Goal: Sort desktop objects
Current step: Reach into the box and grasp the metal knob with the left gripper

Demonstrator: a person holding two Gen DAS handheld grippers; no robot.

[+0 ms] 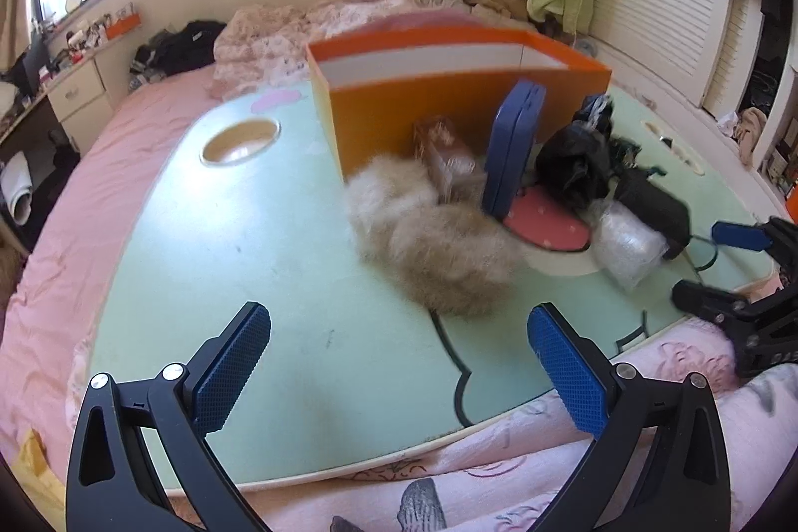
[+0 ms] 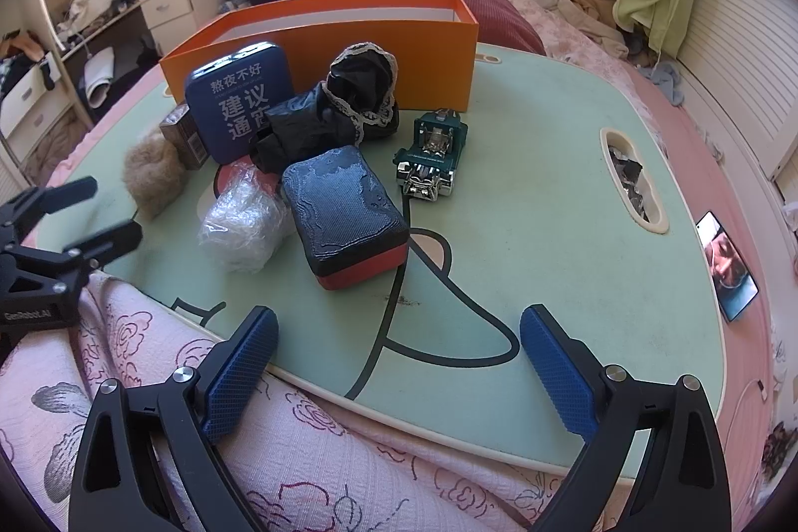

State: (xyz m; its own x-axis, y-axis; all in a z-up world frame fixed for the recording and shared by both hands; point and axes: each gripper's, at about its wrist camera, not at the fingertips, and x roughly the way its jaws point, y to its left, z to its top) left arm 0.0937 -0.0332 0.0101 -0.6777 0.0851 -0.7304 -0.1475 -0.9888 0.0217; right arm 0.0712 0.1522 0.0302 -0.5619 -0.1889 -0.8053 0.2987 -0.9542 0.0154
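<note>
On the green lap table (image 1: 224, 243) (image 2: 558, 233) an open orange box (image 1: 449, 103) (image 2: 399, 33) stands at the back. In front of it lie a beige fur ball (image 1: 429, 238) (image 2: 149, 178), a blue tin (image 1: 513, 143) (image 2: 239, 103) standing upright, a small brown box (image 1: 444, 153) (image 2: 184, 138), black lace cloth (image 1: 578, 163) (image 2: 349, 103), a clear plastic bundle (image 1: 628, 243) (image 2: 239, 223), a blue-and-red case (image 2: 349, 213) and a green toy car (image 2: 431, 158). My left gripper (image 1: 399, 362) is open and empty before the fur ball. My right gripper (image 2: 399, 362) is open and empty at the table's near edge.
The table rests on a pink bed with a floral quilt (image 2: 299, 457) in front. A phone (image 2: 725, 265) lies on the bed to the right. The table has a round cup hole (image 1: 239, 140) and an oval slot (image 2: 633, 183). A cluttered desk stands far left.
</note>
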